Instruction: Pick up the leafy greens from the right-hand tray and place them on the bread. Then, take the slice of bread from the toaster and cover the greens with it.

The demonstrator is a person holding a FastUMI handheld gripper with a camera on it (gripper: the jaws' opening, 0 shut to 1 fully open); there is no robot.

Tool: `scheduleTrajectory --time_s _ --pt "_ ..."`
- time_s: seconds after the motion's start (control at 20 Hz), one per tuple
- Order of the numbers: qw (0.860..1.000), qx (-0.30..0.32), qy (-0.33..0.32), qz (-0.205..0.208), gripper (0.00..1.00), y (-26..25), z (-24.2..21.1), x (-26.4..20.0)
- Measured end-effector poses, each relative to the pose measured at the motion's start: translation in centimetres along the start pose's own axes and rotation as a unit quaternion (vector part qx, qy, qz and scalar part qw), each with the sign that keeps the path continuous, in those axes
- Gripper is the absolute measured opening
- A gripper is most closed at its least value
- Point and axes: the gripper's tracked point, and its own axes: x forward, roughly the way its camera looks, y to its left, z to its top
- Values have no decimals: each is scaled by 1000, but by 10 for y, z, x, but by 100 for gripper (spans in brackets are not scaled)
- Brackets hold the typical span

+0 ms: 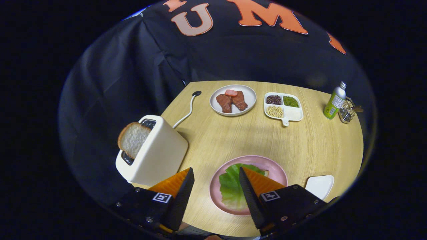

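Now tongs [216, 173] gape empty above greens [232, 186] on pink plate [278, 170]; toaster [156, 153] bread [132, 139] leans, could slip or tip toaster.

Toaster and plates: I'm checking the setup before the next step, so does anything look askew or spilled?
Nothing spilled. The bread slice sits raised in the toaster; greens lie on the pink plate. The gripper is open, holding nothing.
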Motion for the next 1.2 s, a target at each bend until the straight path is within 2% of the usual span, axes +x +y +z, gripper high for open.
scheduleTrajectory --time_s 0.05,0.15,0.3,0.5,0.85,1.2 --pt "1000 -5 -3 1 88 8 8 -4" --pt "1000 -5 -5 15 94 32 20 -9" --pt "1000 -16 -8 24 97 63 38 -16" --pt "999 -30 4 43 97 108 52 -16" --pt "997 -56 41 42 96 166 56 14" --pt "996 -33 77 14 92 178 54 57"
